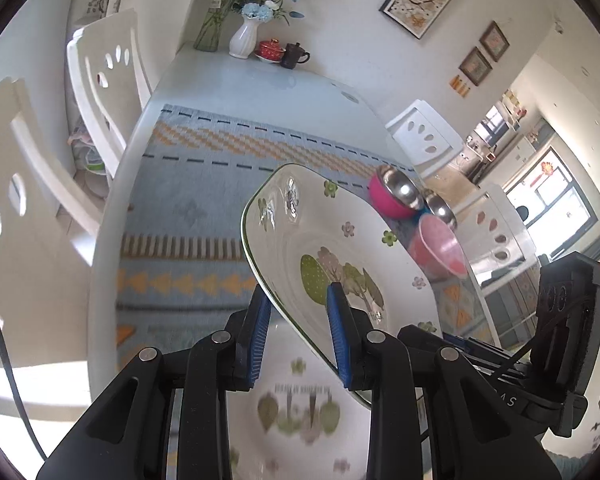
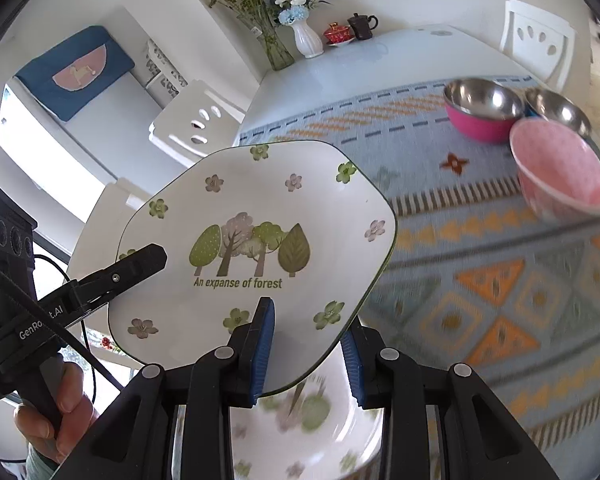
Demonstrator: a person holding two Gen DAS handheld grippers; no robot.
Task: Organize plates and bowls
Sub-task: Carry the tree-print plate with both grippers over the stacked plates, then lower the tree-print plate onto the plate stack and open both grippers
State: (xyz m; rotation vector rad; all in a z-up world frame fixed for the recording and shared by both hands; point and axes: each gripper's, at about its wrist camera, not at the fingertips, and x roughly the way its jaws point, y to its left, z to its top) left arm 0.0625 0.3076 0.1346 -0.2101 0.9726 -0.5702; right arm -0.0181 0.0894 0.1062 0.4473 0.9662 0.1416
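A white plate with a forest print (image 2: 260,216) is held in the air above the table, tilted; it also shows in the left wrist view (image 1: 340,240). My left gripper (image 1: 300,332) is shut on its edge, one finger (image 2: 140,260) lying on the plate's face. My right gripper (image 2: 308,344) is shut on the plate's opposite edge. A second plate with the same print (image 2: 300,432) lies flat below; it also shows in the left wrist view (image 1: 300,412). A pink bowl (image 2: 560,172), a magenta steel-lined bowl (image 2: 480,108) and a steel bowl (image 2: 556,110) stand at the far right.
A patterned blue and orange cloth (image 2: 480,280) covers the white table (image 2: 380,60). Vases with flowers (image 2: 306,36), a red lidded cup (image 2: 338,34) and a dark cup (image 2: 362,26) stand at the far end. White chairs (image 1: 104,76) flank the table.
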